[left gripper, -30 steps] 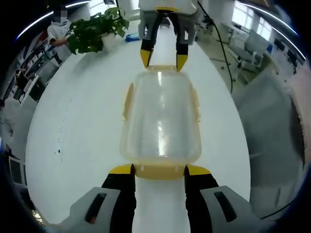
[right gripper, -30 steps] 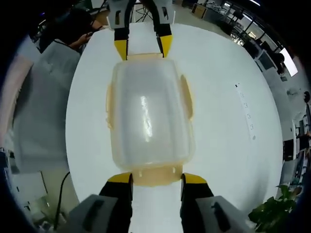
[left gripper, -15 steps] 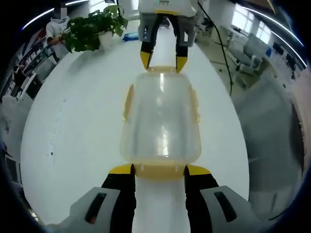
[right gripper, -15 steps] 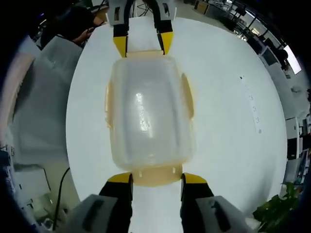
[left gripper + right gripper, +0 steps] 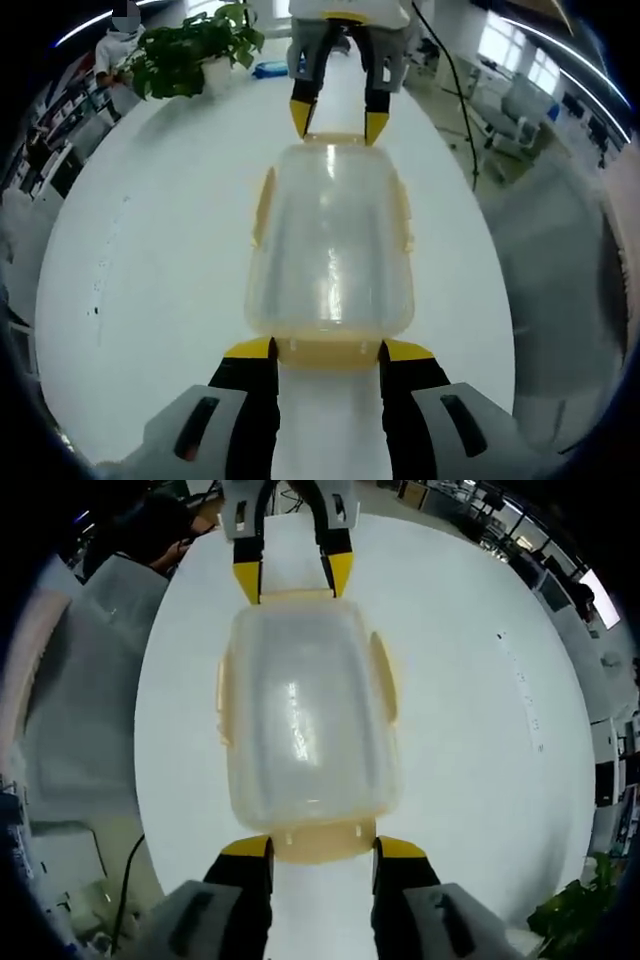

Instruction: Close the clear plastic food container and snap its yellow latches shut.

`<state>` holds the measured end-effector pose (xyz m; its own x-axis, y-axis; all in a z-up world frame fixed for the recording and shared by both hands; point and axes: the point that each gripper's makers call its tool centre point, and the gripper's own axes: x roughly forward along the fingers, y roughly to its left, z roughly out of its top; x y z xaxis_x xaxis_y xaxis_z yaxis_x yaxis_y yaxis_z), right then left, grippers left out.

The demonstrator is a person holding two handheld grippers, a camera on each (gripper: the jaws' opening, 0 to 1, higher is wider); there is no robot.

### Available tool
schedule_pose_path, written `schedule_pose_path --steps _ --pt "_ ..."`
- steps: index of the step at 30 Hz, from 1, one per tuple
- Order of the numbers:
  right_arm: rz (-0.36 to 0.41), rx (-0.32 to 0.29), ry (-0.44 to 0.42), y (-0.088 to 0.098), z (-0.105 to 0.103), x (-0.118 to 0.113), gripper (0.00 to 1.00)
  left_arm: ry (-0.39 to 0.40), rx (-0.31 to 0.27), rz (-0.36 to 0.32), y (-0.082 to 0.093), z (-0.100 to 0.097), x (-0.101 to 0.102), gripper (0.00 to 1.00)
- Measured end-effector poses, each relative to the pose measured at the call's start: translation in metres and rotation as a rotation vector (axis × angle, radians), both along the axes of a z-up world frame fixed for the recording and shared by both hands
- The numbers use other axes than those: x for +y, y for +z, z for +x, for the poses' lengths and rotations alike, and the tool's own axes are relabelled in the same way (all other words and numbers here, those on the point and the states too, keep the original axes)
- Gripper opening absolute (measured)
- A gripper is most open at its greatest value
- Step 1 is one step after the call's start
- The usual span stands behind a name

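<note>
A clear plastic container (image 5: 330, 240) with its lid on hangs lengthwise between my two grippers over the round white table (image 5: 150, 260). Yellow side latches (image 5: 262, 208) lie flat against its long walls. My left gripper (image 5: 328, 350) is shut on the near yellow end latch. In the same view my right gripper (image 5: 338, 118) grips the far end. In the right gripper view the container (image 5: 305, 710) runs from my right gripper (image 5: 312, 845), shut on its yellow end latch, up to the left gripper (image 5: 290, 580) at the far end.
A potted green plant (image 5: 190, 55) stands at the table's far left edge. A black cable (image 5: 455, 100) trails off the right side. Grey fabric (image 5: 80, 700) lies beside the table (image 5: 470, 730). A person in dark clothes (image 5: 160, 530) sits beyond it.
The surroundings have slid a little in both views, so both hands have moved together. The container stays pinned the same way between the two grippers.
</note>
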<state>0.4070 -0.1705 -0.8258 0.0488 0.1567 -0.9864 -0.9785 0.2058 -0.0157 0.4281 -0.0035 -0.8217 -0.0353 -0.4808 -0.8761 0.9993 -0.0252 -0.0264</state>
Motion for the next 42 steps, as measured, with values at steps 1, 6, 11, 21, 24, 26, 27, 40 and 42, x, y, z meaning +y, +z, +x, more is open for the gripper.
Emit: schedule_pose_path --steps 1,6,11,21,24,26,27,40,42 --pt "-0.001 -0.001 0.001 0.0 0.0 0.0 0.36 0.002 0.001 0.0 0.0 0.0 0.0 0.37" --pt "0.005 -0.011 0.012 0.001 -0.001 0.003 0.37 0.01 -0.009 0.012 -0.002 0.002 0.003 0.38" --pt "0.023 -0.016 0.014 0.004 -0.002 0.004 0.37 0.079 0.015 0.01 -0.002 0.004 0.008 0.37" --pt "0.059 -0.051 -0.117 0.015 0.004 -0.004 0.38 0.252 0.086 -0.079 0.019 0.012 0.012 0.37" --pt "0.114 -0.031 -0.214 0.02 0.006 -0.002 0.37 0.261 0.062 -0.079 0.019 0.014 0.014 0.38" --pt "0.157 -0.04 -0.293 0.025 0.012 -0.001 0.36 0.34 0.113 -0.134 0.022 0.011 0.008 0.37" --pt "0.174 -0.035 -0.331 0.026 0.013 0.0 0.36 0.363 0.124 -0.149 0.023 0.011 0.007 0.36" --pt "0.33 0.069 -0.598 0.02 0.003 0.016 0.28 0.547 0.255 -0.205 0.011 0.003 0.004 0.31" --pt "0.342 0.078 -0.641 0.017 0.004 0.017 0.28 0.571 0.257 -0.198 0.008 0.003 0.006 0.29"
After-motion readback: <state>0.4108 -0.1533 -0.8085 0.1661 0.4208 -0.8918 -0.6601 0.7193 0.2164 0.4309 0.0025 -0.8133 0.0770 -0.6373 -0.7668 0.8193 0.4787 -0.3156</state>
